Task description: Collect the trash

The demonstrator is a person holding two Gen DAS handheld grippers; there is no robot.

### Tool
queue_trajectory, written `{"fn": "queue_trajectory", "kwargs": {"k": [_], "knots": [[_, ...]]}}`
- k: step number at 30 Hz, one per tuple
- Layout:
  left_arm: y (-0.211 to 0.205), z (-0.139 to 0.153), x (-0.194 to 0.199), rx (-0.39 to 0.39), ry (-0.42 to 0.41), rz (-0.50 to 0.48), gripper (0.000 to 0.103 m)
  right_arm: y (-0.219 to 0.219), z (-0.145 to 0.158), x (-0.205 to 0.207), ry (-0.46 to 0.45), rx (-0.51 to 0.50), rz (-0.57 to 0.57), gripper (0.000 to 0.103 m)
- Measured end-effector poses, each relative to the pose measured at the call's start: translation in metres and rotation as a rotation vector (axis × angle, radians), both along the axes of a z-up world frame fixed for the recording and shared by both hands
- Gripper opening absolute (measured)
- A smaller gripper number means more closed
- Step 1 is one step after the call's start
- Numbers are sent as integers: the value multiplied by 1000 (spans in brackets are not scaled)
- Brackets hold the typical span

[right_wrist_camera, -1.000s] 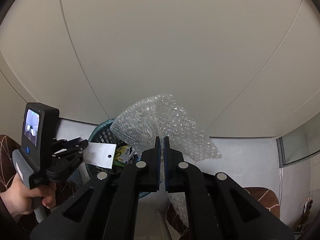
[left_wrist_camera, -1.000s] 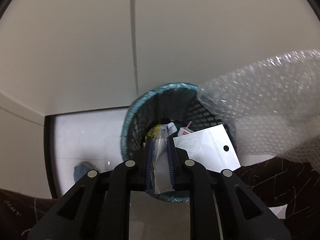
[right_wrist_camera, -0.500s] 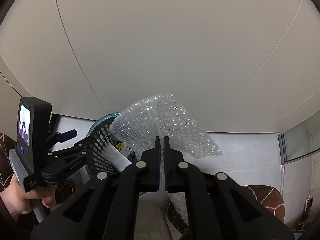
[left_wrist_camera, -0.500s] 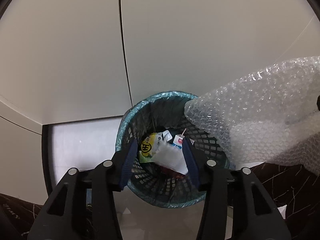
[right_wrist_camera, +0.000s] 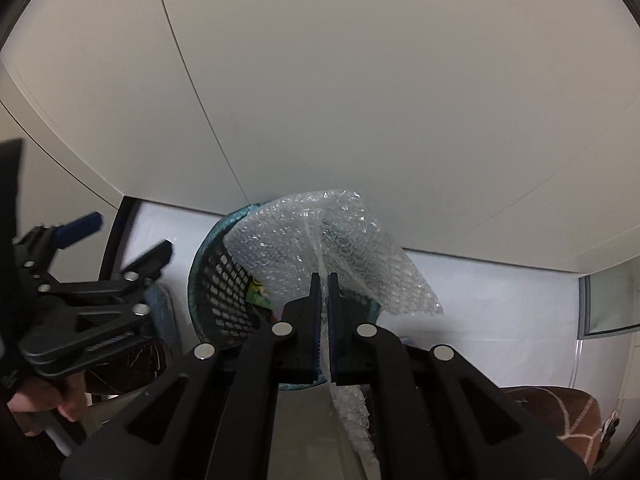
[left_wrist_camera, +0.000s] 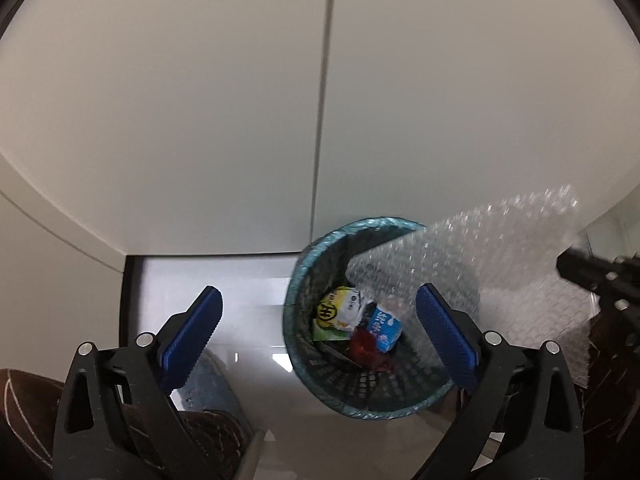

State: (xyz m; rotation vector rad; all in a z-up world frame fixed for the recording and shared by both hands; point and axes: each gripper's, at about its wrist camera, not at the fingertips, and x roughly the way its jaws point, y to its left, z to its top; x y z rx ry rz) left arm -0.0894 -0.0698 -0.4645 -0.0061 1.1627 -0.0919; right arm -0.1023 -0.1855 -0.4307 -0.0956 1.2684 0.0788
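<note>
Bubble wrap goes in the bin

The right gripper (right_wrist_camera: 323, 280) pinches the bubble wrap (right_wrist_camera: 320, 248) over the mesh trash basket (left_wrist_camera: 308, 264); push it deep, then let go. The left gripper (left_wrist_camera: 320, 312) has just opened wide, with nothing between its jaws.

My bubble wrap (right_wrist_camera: 320, 248): clear plastic, bumpy, catching glints. Bin (left_wrist_camera: 304, 288): dark mesh, likely plastic, with a teal woven-looking rim. Inside it, a glossy printed carton (left_wrist_camera: 384, 328), a yellow packet (left_wrist_camera: 340, 312) and crinkled red film (left_wrist_camera: 362, 346). My pads (left_wrist_camera: 192, 336): blue, ribbed, matt; the arms behind them black matt plastic with shiny metal pins. Floor (left_wrist_camera: 240, 288): pale, glossy, reflecting light. Wall (left_wrist_camera: 200, 100): smooth, matt, off-white panels.
</note>
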Motion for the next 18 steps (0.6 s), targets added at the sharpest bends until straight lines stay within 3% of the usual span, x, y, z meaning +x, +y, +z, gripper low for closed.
{"fn": "queue_trajectory", "kwargs": {"k": [3,9,12,13,16,18], "knots": [[6,-1,3,0,14,25,96,0,-13,6,24,-10,11,2],[12,1,4,-1,33,21,96,-5,-27,11,63,73,11,7],[15,7,3,-11,45,26,96,-12,-16,9,54,101,-9,44],[17,10,2,-13,47,29,96,-15,-9,7,36,108,-23,52],[20,21,-3,-16,46,35,96,-21,7,-4,13,153,-56,71],[23,28,-9,-31,47,38,96,-25,16,-12,-1,170,-79,76]]}}
